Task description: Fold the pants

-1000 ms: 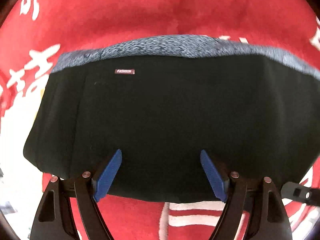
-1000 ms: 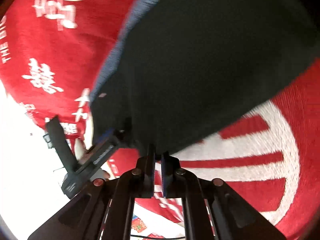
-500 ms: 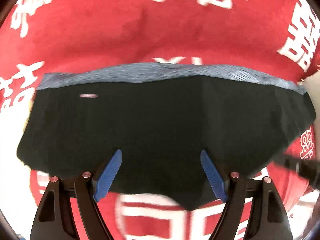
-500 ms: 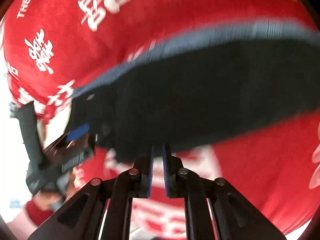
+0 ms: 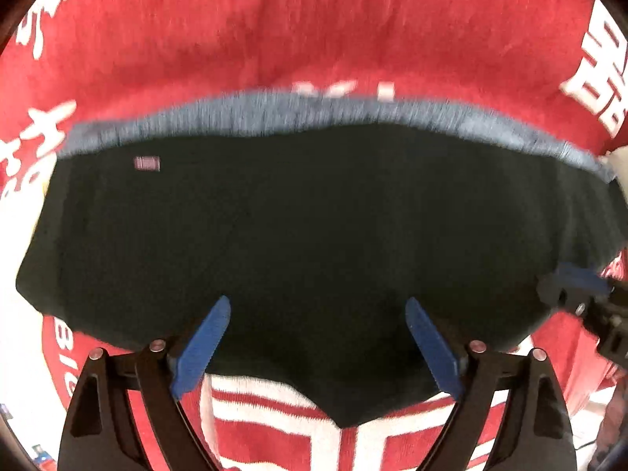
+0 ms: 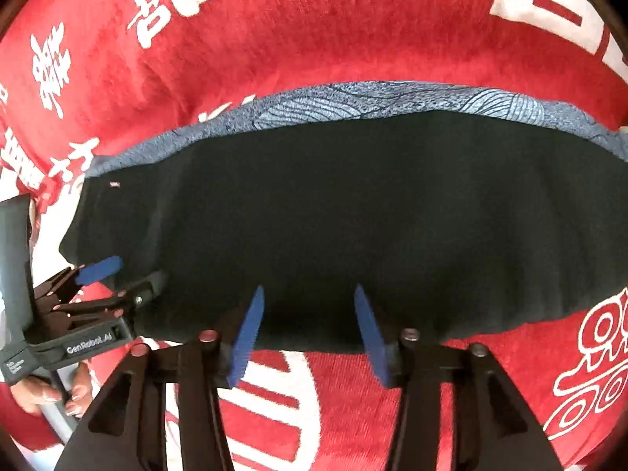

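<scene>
Pants, black cloth with blue-grey patterned waistband, lie folded mid-frame on red printed blanket; your left gripper and right gripper gape empty; next, probably re-grasp the near edge.

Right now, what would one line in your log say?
pants: folded, flat on red cloth | left gripper: open, empty | right gripper: open, empty

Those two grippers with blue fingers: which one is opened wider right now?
The left gripper: its blue fingers are spread far apart over the folded black pants, while the right gripper is open more narrowly. Neither holds the cloth.
</scene>
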A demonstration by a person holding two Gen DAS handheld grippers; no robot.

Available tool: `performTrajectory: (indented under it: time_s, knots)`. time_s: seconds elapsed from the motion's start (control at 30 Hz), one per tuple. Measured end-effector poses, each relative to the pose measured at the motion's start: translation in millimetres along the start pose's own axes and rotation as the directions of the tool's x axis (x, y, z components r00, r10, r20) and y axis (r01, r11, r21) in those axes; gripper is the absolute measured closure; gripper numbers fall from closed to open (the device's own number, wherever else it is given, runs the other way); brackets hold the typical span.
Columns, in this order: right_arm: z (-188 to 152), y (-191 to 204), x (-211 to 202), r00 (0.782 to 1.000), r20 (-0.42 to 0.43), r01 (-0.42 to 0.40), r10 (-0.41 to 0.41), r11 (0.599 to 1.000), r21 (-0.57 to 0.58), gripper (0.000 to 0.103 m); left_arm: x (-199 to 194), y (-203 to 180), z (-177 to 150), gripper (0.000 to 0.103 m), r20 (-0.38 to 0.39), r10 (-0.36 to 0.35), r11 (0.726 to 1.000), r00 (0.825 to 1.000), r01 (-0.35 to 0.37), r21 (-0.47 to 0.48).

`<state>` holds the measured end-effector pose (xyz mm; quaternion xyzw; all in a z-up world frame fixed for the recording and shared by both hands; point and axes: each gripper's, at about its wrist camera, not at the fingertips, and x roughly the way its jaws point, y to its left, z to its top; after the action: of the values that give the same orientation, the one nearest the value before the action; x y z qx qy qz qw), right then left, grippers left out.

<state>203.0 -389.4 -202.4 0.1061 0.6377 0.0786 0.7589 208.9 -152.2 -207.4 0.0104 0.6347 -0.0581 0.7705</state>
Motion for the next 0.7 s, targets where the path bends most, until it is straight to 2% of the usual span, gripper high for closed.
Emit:
performTrajectory:
  time_s: [0.1, 0.2, 0.23, 0.3, 0.4, 0.5, 0.53, 0.6, 0.63, 0.7]
  knots:
    - [2, -4, -12, 1.000, 0.024, 0.003, -0.003, 1.000, 0.005, 0.049, -12, -3, 23, 0.010, 0.055, -0.015, 1.000, 0.998, 0.016, -0.023]
    - [10, -11, -19, 0.997, 0.070, 0.014, -0.016, 1.000, 0.020, 0.050, -8, -8, 52, 0.010, 0.077, -0.005, 1.000, 0.997, 0.007, -0.031]
    - [20, -12, -18, 0.997, 0.076, 0.010, -0.013, 0.999, 0.031, 0.053, -5, -12, 61, 0.010, 0.077, 0.003, 0.999, 0.997, 0.000, -0.036]
    - [34, -15, -14, 0.997, 0.074, -0.007, 0.004, 0.999, 0.044, 0.070, 4, -19, 75, 0.010, 0.072, -0.006, 0.999, 0.997, 0.010, -0.048]
    - [65, -16, -2, 0.996, 0.094, -0.004, 0.000, 0.999, 0.042, 0.071, 26, -37, 96, 0.010, 0.060, 0.013, 0.999, 0.998, -0.011, -0.032]
    - [88, -20, 16, 0.997, 0.082, 0.005, -0.008, 1.000, 0.031, 0.071, 49, -48, 99, 0.010, 0.011, 0.060, 0.997, 0.998, -0.059, -0.039]
    - [95, -26, 22, 0.997, 0.077, 0.024, -0.026, 0.999, 0.027, 0.071, 53, -45, 97, 0.008, 0.020, 0.039, 0.997, 0.999, -0.038, -0.070]
    - [104, -37, 25, 0.995, 0.093, 0.035, -0.037, 0.999, 0.017, 0.078, 55, -40, 96, 0.004, 0.028, 0.028, 0.996, 0.999, -0.025, -0.091]
    - [110, -48, 22, 0.993, 0.106, 0.052, -0.054, 0.998, 0.021, 0.079, 55, -37, 96, 0.003, 0.032, 0.013, 0.996, 0.999, -0.011, -0.091]
    - [120, -72, 16, 0.983, 0.125, 0.131, -0.138, 0.989, 0.063, 0.079, 56, -37, 95, 0.000, 0.036, 0.023, 0.997, 0.999, -0.020, -0.075]
